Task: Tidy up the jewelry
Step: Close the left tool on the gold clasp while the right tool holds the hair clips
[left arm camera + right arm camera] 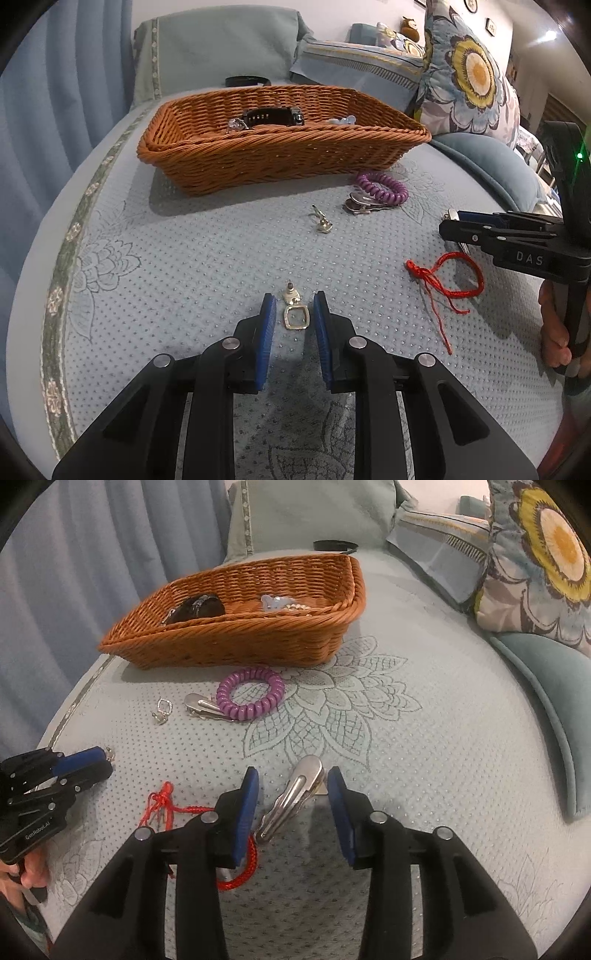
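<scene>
My left gripper (294,306) is open, its blue pads on either side of a gold square earring (294,314) lying on the bed. My right gripper (291,779) is open around a silver hair clip (295,797) on the bed. A wicker basket (280,155) at the back holds a black watch (273,116) and other pieces. A second earring (322,221), a purple coil hair tie (382,186), another silver clip (364,205) and a red string bracelet (448,280) lie on the bed. The right gripper shows in the left wrist view (448,225).
The bed has a pale blue dotted cover (184,258). Floral pillows (469,77) and a blue cushion (491,162) lie to the right. A blue curtain (55,92) hangs on the left. A black band (245,79) lies behind the basket.
</scene>
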A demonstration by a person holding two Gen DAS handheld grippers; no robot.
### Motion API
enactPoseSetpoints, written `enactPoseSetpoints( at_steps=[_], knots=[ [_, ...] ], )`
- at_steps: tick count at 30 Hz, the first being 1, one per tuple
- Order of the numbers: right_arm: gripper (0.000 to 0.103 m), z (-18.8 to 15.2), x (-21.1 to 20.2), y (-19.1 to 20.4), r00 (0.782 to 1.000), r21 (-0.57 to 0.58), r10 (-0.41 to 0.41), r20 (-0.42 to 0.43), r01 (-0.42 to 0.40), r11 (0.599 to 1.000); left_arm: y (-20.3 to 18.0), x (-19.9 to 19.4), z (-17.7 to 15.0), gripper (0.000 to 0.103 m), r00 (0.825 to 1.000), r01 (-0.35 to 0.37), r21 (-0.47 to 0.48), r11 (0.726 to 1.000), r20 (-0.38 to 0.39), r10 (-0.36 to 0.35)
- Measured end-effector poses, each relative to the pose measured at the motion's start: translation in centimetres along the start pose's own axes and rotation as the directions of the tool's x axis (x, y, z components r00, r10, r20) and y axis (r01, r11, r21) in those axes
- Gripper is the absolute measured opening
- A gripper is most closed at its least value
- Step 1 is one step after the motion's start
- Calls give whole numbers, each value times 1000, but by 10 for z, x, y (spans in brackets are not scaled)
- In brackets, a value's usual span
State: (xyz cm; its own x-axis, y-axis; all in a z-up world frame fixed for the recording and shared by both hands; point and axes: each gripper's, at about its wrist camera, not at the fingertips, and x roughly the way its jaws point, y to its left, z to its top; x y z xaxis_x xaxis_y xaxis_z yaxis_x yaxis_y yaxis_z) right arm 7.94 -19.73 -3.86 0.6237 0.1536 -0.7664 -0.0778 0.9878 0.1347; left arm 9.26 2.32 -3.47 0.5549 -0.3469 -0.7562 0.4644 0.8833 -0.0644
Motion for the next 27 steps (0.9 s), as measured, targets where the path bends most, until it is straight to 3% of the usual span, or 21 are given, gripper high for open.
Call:
enactPoseSetpoints(
  at_steps=[10,12,21,27],
  knots=[
    [36,-3,-11,2,999,-12,-31,24,31,999,-9,7,6,20,998,-58,25,998,0,58],
    [36,-8,-9,2,1000,-10,-5,-12,5,1000,-9,8,6,20,998,-56,24,998,0,56],
    [35,-1,2,4,1000,16,13,8,-13,1000,-7,7,5,19,999,-53,26,998,1,53],
    [18,-1,3,10,1000,-18,-11,11,11,1000,-7,8,5,19,998,-57,27,998,3,57]
  ],
)
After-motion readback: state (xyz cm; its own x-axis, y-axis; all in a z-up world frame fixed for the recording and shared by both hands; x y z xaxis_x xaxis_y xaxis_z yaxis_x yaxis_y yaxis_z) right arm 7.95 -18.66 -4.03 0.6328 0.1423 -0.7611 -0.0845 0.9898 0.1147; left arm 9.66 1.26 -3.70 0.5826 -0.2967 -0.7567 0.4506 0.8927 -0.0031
